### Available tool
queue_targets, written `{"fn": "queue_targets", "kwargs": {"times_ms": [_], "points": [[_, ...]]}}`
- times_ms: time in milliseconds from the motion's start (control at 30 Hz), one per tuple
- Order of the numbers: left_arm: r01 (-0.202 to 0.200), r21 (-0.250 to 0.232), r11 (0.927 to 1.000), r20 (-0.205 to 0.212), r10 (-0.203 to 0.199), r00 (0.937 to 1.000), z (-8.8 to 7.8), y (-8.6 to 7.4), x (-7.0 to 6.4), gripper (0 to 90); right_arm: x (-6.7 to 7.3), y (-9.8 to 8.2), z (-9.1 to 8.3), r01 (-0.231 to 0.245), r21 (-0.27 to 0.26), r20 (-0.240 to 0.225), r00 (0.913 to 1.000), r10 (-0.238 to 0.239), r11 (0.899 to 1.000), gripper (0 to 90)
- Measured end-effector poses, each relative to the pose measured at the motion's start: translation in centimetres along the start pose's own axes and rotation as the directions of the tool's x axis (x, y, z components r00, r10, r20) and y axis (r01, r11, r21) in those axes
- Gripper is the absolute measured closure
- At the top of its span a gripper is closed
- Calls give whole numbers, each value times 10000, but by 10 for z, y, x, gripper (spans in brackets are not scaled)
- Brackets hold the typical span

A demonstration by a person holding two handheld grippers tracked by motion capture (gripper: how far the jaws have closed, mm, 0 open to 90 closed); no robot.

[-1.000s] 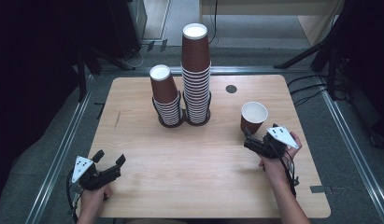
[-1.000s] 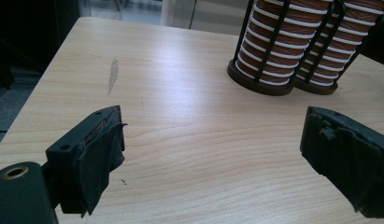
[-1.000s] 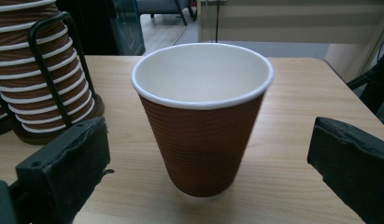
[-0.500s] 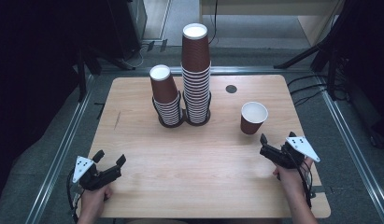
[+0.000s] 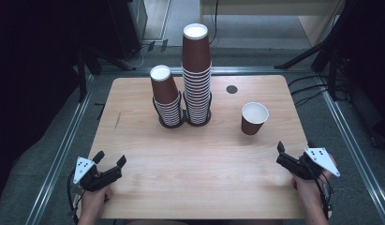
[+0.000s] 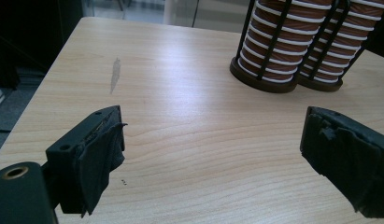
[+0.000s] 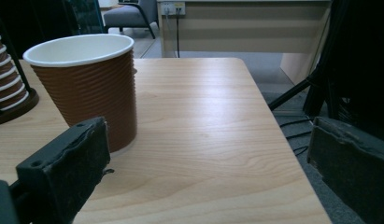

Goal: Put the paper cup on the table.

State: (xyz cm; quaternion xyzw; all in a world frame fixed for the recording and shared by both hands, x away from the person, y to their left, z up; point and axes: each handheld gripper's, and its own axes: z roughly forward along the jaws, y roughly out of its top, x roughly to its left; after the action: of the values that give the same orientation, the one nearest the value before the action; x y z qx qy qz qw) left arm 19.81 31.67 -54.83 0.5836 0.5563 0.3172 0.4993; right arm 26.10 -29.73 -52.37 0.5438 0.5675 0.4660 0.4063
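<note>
The right tongs [image 5: 280,154] stand apart with nothing between them, low over the near right corner of the pale wooden worktop [image 5: 190,178], aimed toward the single upright brown ribbed paper cup with a white inside [image 5: 254,118], which stands apart from them near the right edge. The left tongs [image 5: 110,164] also gape empty, at the near left corner. The likeliest slip, I judge, is a jaw clipping the light cup's wall on approach and tipping it or pushing it toward the right edge, which lies close. Farther in, two stacks of inverted brown cups in black wire holders [image 5: 185,101] stand toward the far edge; the tall one could topple if knocked. Between them and both tongs the worktop lies open.
</note>
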Motion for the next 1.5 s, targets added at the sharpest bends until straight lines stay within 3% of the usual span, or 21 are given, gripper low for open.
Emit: {"fn": "queue_targets", "kwargs": {"times_ms": [100,267,700,1000,1133,1300,1500], "points": [[11,-2,10000,4,-11,10000,0,0,0,67,-7,-5,-6,-233,-178,-67,9997,232,9996,30],[-7,11,10000,-12,7,10000,0,0,0,67,-14,-14,-15,-148,-135,-512,9986,141,9998,30],[-44,12,10000,6,44,10000,0,0,-1,67,-33,-28,-39,160,201,-88,9998,-158,9997,44],[23,150,9999,65,-24,10000,1,0,-1,66,-49,-30,-47,-186,30,220,9996,185,9998,54],[47,179,9998,97,-49,9999,1,0,0,66,-49,-31,-46,-236,129,168,9996,234,9996,55],[125,195,9997,116,-127,9999,1,0,1,66,-44,-33,-43,171,302,295,9994,-180,9994,55],[140,226,9996,106,-142,9998,2,0,1,66,-44,-33,-42,102,363,275,9996,-112,9993,56]]}}
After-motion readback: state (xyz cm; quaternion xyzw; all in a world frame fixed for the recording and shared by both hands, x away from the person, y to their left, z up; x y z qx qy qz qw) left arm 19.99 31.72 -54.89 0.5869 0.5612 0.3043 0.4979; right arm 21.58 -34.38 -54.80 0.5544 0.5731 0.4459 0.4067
